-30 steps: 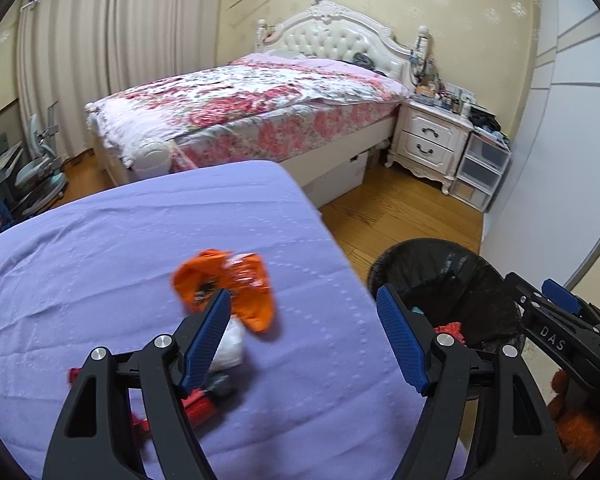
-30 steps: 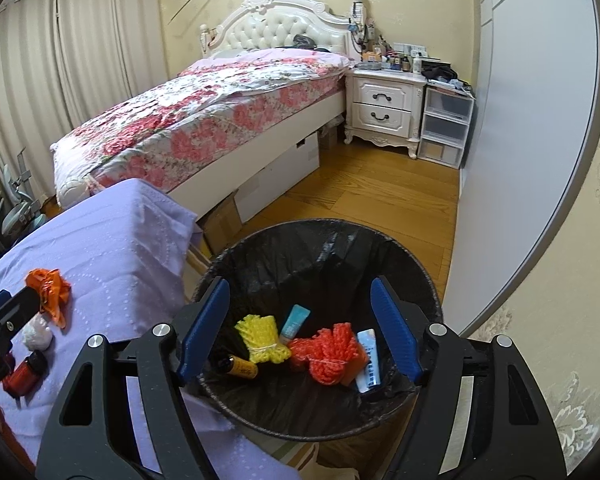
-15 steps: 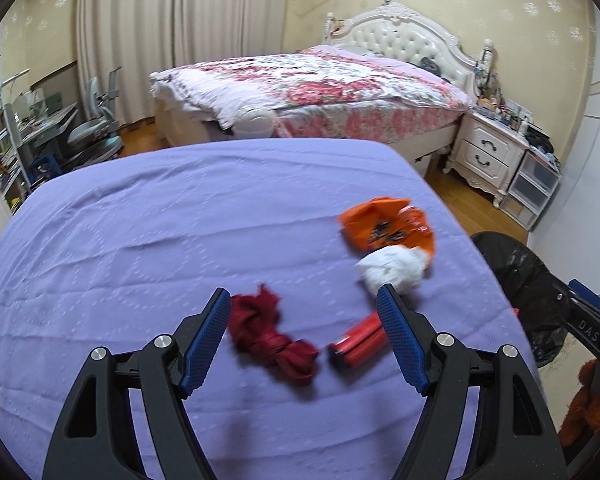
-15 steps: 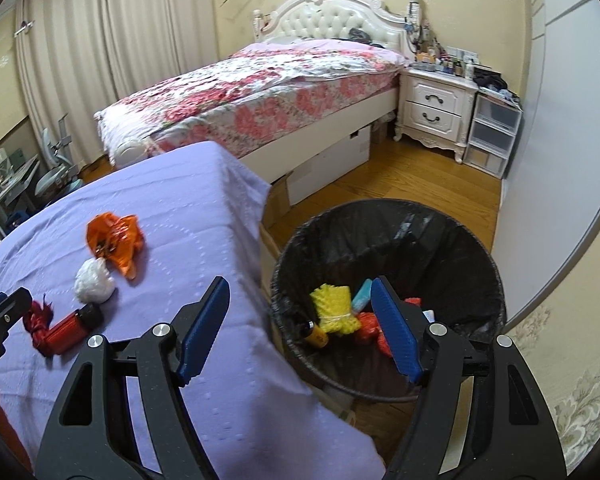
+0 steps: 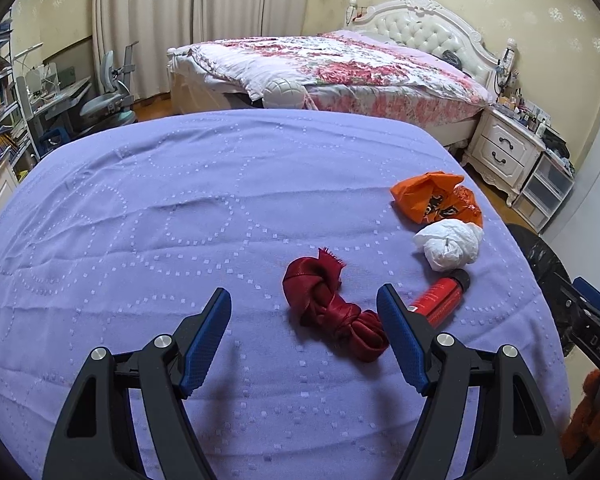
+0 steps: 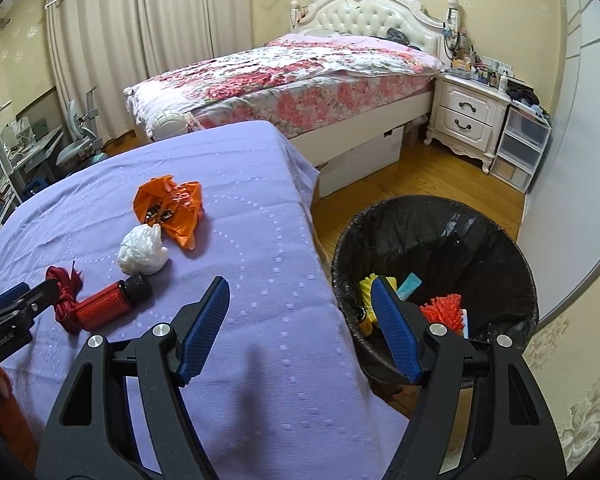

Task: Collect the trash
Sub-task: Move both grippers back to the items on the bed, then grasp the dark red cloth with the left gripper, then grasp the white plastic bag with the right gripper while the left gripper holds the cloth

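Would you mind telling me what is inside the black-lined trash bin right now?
In the trash bin: a yellow bundle, a light blue tube, an orange-red mesh bundle and a small yellow-and-dark item. The right gripper's finger covers part of the pile; the bottom is hidden.

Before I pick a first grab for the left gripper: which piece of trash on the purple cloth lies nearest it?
The dark red knotted ribbon. It lies just ahead of the open left gripper; the red tube, white wad and orange wrapper lie farther off.

The left tongs (image 5: 304, 312) are tilting downward with jaws spread wide, gripping nothing. The right tongs (image 6: 300, 300) are angling down likewise, gaping and empty.
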Tool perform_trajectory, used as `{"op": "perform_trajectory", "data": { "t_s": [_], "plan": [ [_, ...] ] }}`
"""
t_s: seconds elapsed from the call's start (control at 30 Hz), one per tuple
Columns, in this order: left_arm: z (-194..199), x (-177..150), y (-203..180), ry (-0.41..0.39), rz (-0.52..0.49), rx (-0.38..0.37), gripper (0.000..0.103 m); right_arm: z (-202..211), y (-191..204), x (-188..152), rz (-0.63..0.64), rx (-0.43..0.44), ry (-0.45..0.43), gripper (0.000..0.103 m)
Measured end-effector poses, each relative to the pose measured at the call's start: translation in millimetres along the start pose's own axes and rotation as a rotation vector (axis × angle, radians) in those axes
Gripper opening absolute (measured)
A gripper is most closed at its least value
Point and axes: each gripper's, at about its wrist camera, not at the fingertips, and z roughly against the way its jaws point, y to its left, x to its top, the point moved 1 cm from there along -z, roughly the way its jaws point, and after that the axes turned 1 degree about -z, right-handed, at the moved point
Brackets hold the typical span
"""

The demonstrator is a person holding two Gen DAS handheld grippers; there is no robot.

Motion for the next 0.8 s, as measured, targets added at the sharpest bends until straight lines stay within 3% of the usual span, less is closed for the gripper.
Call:
{"op": "perform_trajectory", "data": {
  "t_s": [0.23, 0.33, 0.5, 0.8],
  "plan": [
    [-15, -3, 2, 0.046, 0.001, -0.047, 0.055, -1, 17, 3, 0.026, 0.024, 0.000, 0.071],
    [-13, -3, -1, 0.037, -0.022, -0.064, 0.040, -3, 27, 6, 0.040, 0.045, 0.001, 0.071],
    [-9, -6, 0, 0.020, -0.033, -0.072, 0.034, -4, 45, 10, 0.066, 0.078, -0.001, 0.071],
    [6, -5, 25, -0.009, 0.002, -0.053, 0.033, -17, 79, 13, 0.102, 0.145, 0.032, 0.071]
  ]
}}
